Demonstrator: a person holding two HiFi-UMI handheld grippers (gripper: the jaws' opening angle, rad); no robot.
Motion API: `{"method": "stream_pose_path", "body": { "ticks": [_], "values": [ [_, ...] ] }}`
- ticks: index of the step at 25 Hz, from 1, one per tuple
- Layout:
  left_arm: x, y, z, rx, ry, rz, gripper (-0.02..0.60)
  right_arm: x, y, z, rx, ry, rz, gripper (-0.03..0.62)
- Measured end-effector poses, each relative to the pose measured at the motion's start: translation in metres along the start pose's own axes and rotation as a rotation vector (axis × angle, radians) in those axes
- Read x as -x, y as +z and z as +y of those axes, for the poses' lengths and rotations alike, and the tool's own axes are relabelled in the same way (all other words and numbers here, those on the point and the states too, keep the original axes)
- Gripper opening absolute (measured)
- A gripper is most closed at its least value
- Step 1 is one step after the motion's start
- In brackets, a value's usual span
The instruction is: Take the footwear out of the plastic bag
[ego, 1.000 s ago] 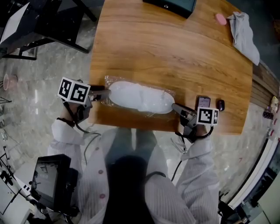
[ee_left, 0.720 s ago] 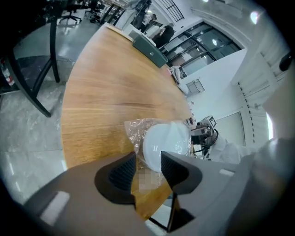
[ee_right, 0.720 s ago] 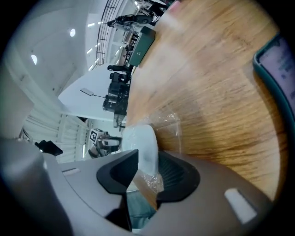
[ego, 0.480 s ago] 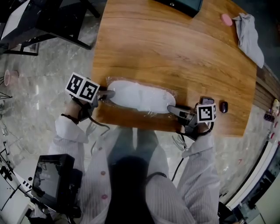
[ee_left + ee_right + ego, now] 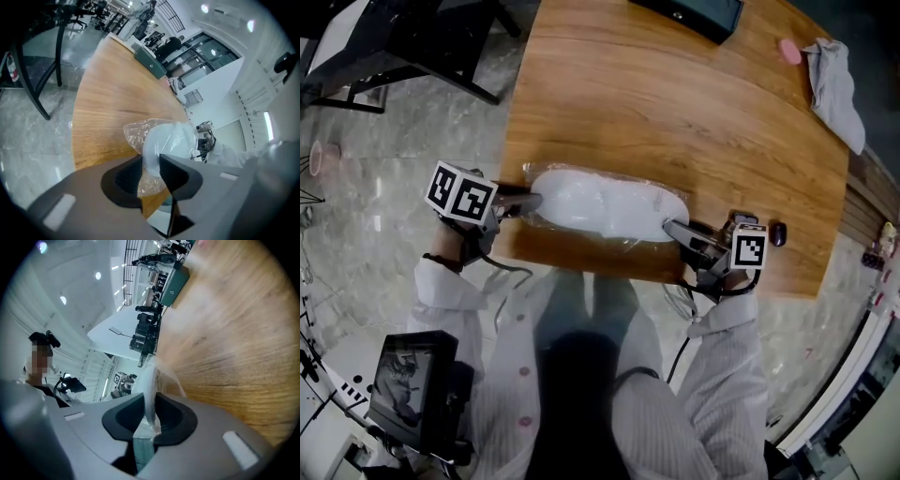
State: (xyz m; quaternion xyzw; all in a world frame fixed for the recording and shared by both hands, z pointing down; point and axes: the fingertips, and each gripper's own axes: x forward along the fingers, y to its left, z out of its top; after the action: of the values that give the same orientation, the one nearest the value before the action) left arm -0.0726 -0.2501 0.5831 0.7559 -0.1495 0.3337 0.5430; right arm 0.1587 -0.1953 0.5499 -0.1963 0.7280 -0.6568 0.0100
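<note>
A clear plastic bag [image 5: 628, 236] lies along the near edge of the wooden table [image 5: 675, 112], with white footwear [image 5: 595, 202] inside it. My left gripper [image 5: 530, 200] is at the bag's left end. Its jaws are closing, and in the left gripper view [image 5: 151, 164] the white footwear [image 5: 164, 140] and crinkled plastic [image 5: 133, 133] fill the gap between them. My right gripper [image 5: 670, 226] is at the bag's right end. Its jaws are closing too, and the right gripper view [image 5: 151, 411] shows a thin white edge of the bagged footwear [image 5: 149, 385] pinched between them.
A grey cloth [image 5: 836, 80] and a small pink thing [image 5: 789, 52] lie at the table's far right, and a dark box [image 5: 689, 11] sits at the far edge. A small black object [image 5: 778, 232] lies right of my right gripper. Black chair legs [image 5: 394, 56] stand left of the table.
Both grippers have drawn in onto the two ends of the bag. The bag has stayed near the front edge, shifted only slightly.
</note>
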Motion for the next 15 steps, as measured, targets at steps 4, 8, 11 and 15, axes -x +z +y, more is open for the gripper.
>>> {"method": "stream_pose_path", "body": {
  "ticks": [4, 8, 11, 15],
  "values": [
    [0.019, 0.007, -0.014, -0.025, -0.017, -0.068, 0.074, 0.023, 0.007, 0.017, 0.050, -0.018, -0.041, 0.081],
    [0.037, 0.019, -0.025, -0.092, 0.010, -0.132, 0.015, 0.044, 0.014, 0.034, 0.120, -0.053, -0.074, 0.083],
    [0.048, 0.031, -0.038, -0.138, 0.018, -0.187, 0.008, 0.054, 0.018, 0.052, 0.131, -0.025, -0.111, 0.086],
    [0.055, 0.039, -0.060, -0.160, 0.014, -0.247, 0.008, 0.073, 0.016, 0.070, 0.175, -0.010, -0.143, 0.086]
  ]
}}
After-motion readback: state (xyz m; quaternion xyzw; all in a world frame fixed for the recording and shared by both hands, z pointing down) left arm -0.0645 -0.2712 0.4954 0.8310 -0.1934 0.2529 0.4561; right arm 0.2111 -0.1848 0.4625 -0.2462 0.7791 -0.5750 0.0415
